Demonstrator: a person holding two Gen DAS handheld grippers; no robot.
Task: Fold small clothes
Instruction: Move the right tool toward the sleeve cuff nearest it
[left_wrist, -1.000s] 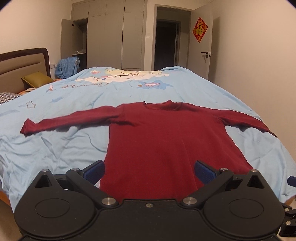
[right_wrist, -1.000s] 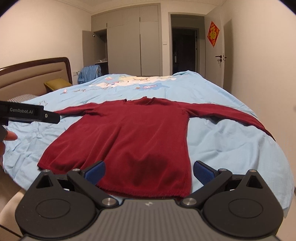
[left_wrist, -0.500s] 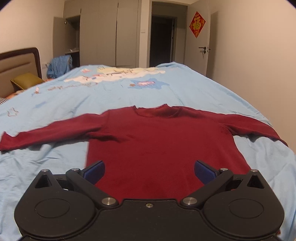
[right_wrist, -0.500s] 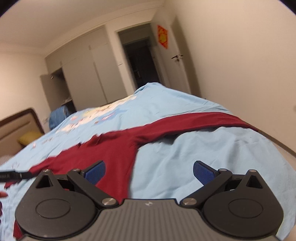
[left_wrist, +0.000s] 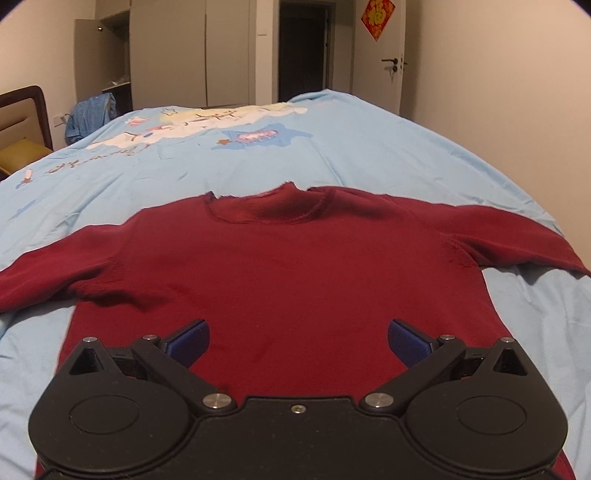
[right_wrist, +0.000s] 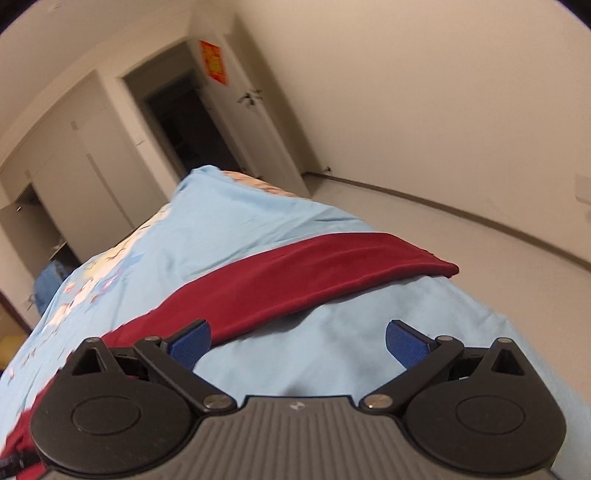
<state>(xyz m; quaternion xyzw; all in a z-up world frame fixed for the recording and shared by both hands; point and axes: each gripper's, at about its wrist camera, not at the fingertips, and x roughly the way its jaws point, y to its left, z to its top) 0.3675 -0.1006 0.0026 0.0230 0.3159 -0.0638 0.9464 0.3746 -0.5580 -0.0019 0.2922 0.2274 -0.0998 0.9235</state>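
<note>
A dark red long-sleeved sweater (left_wrist: 288, 266) lies flat, front up, on a light blue bedspread (left_wrist: 332, 147), its collar at the far side and both sleeves spread out. My left gripper (left_wrist: 298, 341) hovers open over the sweater's lower body, with nothing between its blue pads. In the right wrist view the sweater's right sleeve (right_wrist: 314, 273) runs across the bed to its cuff near the bed's right edge. My right gripper (right_wrist: 297, 341) stands open over bare bedspread (right_wrist: 332, 350) just short of that sleeve, holding nothing.
A cartoon print (left_wrist: 207, 122) covers the far half of the bedspread. Wardrobes (left_wrist: 184, 55), a dark doorway (left_wrist: 301, 48) and a white door (left_wrist: 376, 59) stand beyond the bed. A headboard (left_wrist: 26, 114) is at left; floor (right_wrist: 498, 266) lies right of the bed.
The left gripper has moved forward over the sweater toward the collar. The right gripper has swung right and tilted, from facing the sweater body to facing the right sleeve and bed edge.
</note>
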